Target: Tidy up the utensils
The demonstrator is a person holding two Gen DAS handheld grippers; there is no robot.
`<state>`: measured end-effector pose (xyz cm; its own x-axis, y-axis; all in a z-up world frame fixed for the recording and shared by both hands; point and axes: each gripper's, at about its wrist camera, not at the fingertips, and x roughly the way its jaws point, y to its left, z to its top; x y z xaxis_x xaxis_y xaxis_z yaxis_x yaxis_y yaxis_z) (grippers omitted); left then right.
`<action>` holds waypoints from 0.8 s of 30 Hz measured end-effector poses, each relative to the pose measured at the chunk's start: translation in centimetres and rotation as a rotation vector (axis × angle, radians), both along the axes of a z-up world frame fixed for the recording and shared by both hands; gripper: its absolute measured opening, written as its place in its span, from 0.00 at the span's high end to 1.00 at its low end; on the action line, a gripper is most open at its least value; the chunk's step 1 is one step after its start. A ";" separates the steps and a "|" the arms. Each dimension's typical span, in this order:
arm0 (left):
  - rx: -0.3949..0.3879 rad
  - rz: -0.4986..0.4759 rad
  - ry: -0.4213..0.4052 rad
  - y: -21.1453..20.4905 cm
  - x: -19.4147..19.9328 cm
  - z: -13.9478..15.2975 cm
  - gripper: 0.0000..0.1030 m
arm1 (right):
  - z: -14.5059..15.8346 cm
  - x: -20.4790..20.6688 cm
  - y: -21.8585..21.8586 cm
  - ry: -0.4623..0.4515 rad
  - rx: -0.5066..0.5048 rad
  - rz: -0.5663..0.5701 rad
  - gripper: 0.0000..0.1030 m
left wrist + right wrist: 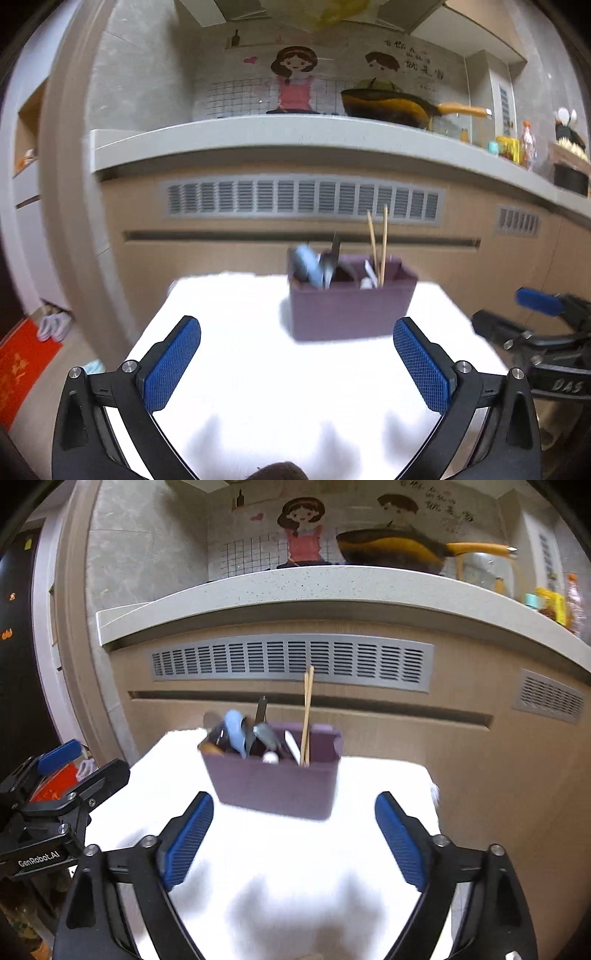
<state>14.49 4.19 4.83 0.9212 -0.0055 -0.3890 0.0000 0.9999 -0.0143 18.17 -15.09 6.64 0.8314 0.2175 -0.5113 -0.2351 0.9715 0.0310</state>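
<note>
While both tongs gape empty | purple holder (blurred) — chopsticks upright, blue spoon leaning

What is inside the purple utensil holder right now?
In the purple holder: two wooden chopsticks standing upright, a light blue utensil, dark-handled pieces and something white. Their lower ends are hidden by its wall.

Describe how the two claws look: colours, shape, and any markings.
Both claws are alike. The left claw has black angular arms with silver screws and two flat blue pads with a fine grid texture. The right claw has the same black frame, with ribbed blue pads. Seen from the side, the left body reads "GenRobot.AI" in white and the right one "DAS". No cables or sleeves are visible.
</note>
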 end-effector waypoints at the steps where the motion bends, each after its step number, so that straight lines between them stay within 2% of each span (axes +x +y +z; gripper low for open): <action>1: 0.010 0.004 0.008 -0.3 -0.8 -0.6 0.00 | -0.6 -1.6 -0.2 -0.004 0.001 -0.012 0.09; 6: 0.056 0.016 0.037 -1.8 -5.1 -3.3 0.00 | -2.6 -6.5 -1.8 -0.035 0.011 -0.108 0.03; 10: 0.049 0.007 0.058 -2.4 -6.4 -3.7 0.00 | -4.5 -8.8 -2.6 -0.005 0.034 -0.161 0.00; 15: 0.080 0.019 0.058 -3.1 -6.6 -3.6 0.00 | -4.7 -9.4 -2.6 -0.025 -0.007 -0.182 0.00; 24: 0.069 0.017 0.068 -3.0 -6.7 -3.5 0.00 | -4.7 -9.4 -2.6 -0.022 -0.017 -0.181 0.00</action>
<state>7.83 1.23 1.32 0.8922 0.0393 -0.4499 -0.0159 0.9983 0.0557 8.79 -17.66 1.95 0.8671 0.0552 -0.4950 -0.0570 0.9983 0.0114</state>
